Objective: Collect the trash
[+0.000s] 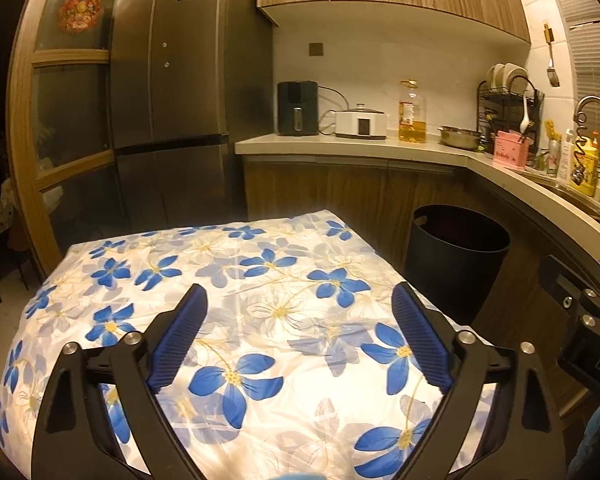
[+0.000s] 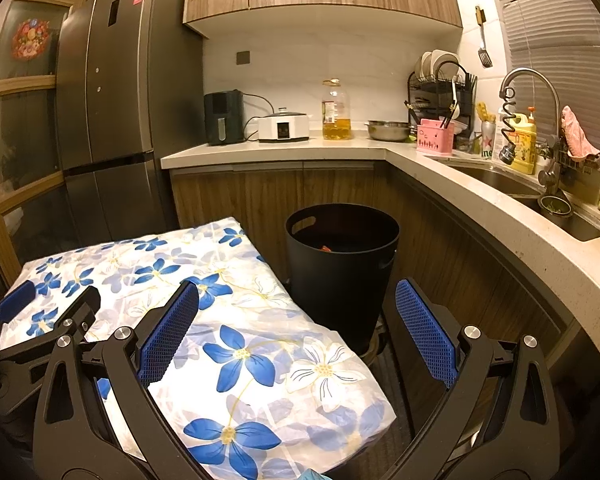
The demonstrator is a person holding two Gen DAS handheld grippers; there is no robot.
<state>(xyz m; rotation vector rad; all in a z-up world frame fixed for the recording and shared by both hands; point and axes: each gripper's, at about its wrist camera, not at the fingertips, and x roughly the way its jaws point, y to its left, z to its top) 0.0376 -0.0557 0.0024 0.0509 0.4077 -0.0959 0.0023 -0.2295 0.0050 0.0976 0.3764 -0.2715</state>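
A black round trash bin (image 2: 340, 272) with cut-out handles stands on the floor by the cabinets, just past the table's right corner. Something small and red-orange (image 2: 326, 247) lies inside it. In the left wrist view the bin (image 1: 456, 264) stands to the right of the table. My left gripper (image 1: 299, 292) hovers open over the flowered tablecloth (image 1: 260, 264) with nothing between its blue pads. My right gripper (image 2: 297, 286) is open too, held over the table's right edge and pointing at the bin, with nothing in it. The left gripper (image 2: 48, 304) also shows at the left of the right wrist view.
The table under the blue-flower cloth (image 2: 160, 256) fills the near left. A tall dark fridge (image 2: 112, 120) stands behind it. An L-shaped counter (image 2: 284, 148) carries an air fryer, a cooker, an oil bottle (image 2: 335, 112), a bowl and a dish rack. The sink (image 2: 500, 184) is at the right.
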